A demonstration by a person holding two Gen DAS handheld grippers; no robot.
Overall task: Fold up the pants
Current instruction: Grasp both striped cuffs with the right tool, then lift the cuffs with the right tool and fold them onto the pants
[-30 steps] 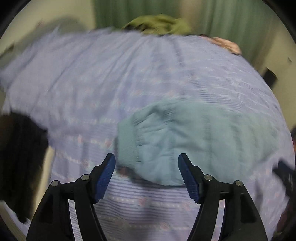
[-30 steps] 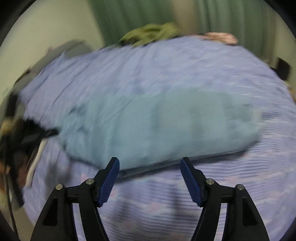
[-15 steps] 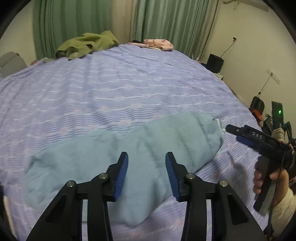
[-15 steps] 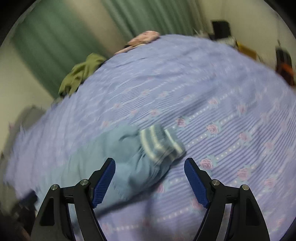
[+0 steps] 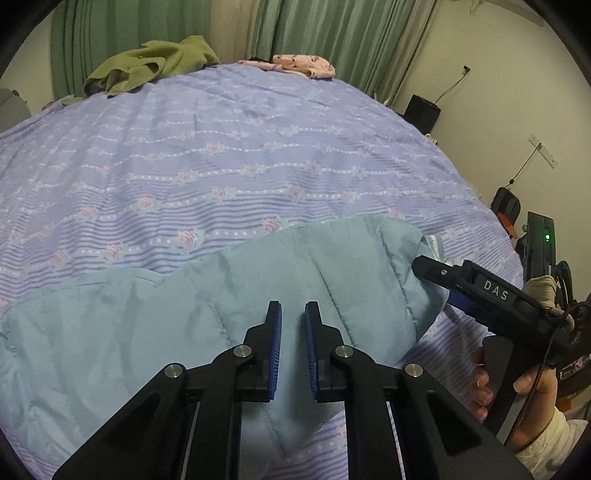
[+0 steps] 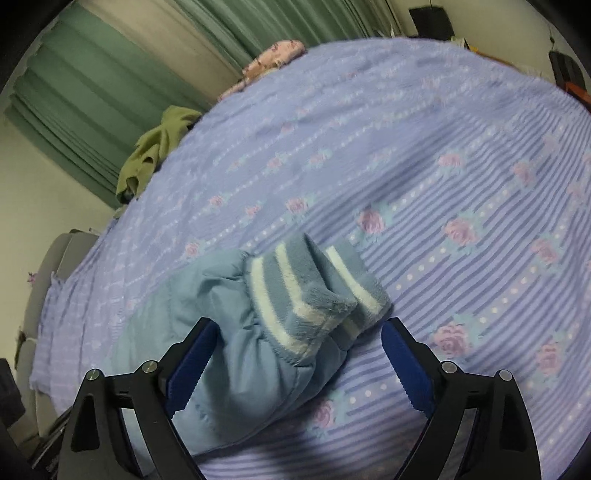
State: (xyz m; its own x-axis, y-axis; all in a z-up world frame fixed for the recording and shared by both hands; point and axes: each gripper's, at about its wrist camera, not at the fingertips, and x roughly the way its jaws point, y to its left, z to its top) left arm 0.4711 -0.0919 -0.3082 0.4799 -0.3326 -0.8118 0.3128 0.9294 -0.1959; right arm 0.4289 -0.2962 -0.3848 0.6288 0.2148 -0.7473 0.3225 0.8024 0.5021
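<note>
pants (image 5: 155, 332) are lying long on the purple bed (image 5: 221, 147), soft blue with striped cuffs (image 6: 314, 291). left gripper (image 5: 293, 314) is hovering over the middle, fingers nearly together and holding nothing. right gripper (image 6: 295, 332) is spread wide around the cuffs, not pinching yet. next it is needing to squeeze the cuffs and carry them over.

I see a bed (image 5: 229, 155) with a lilac striped cover printed with roses. Behind it hang green curtains (image 5: 332, 33) on a cream wall (image 5: 491, 92). A black speaker (image 5: 422, 113) stands near the wall. Olive clothing (image 5: 147, 64) and a pink garment (image 5: 303, 65) lie at the far edge.
</note>
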